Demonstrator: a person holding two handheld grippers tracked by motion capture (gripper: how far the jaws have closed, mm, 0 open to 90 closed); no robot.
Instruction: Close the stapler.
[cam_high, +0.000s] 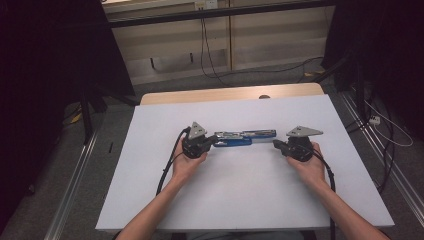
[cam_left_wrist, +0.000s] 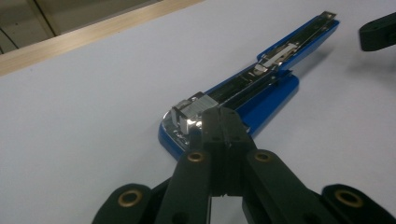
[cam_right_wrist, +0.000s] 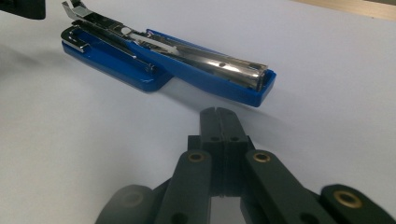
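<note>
A blue stapler (cam_high: 245, 136) lies folded open and flat on the white table (cam_high: 240, 195), its metal staple track facing up. My left gripper (cam_high: 213, 143) is shut at the stapler's left end. In the left gripper view its closed jaws (cam_left_wrist: 223, 122) sit right at the stapler's (cam_left_wrist: 261, 93) metal end plate, nothing between them; I cannot tell whether they touch it. My right gripper (cam_high: 276, 144) is shut too, just off the right end. In the right gripper view its jaws (cam_right_wrist: 218, 116) stop a little short of the stapler's (cam_right_wrist: 187, 65) blue tip, apart from it.
A wooden strip (cam_high: 230, 94) runs along the table's far edge. Beyond it are grey floor, loose cables (cam_high: 210, 55) and dark stands at both sides. A cable (cam_high: 167, 167) trails from each gripper toward the front edge. Bare white surface lies in front of the stapler.
</note>
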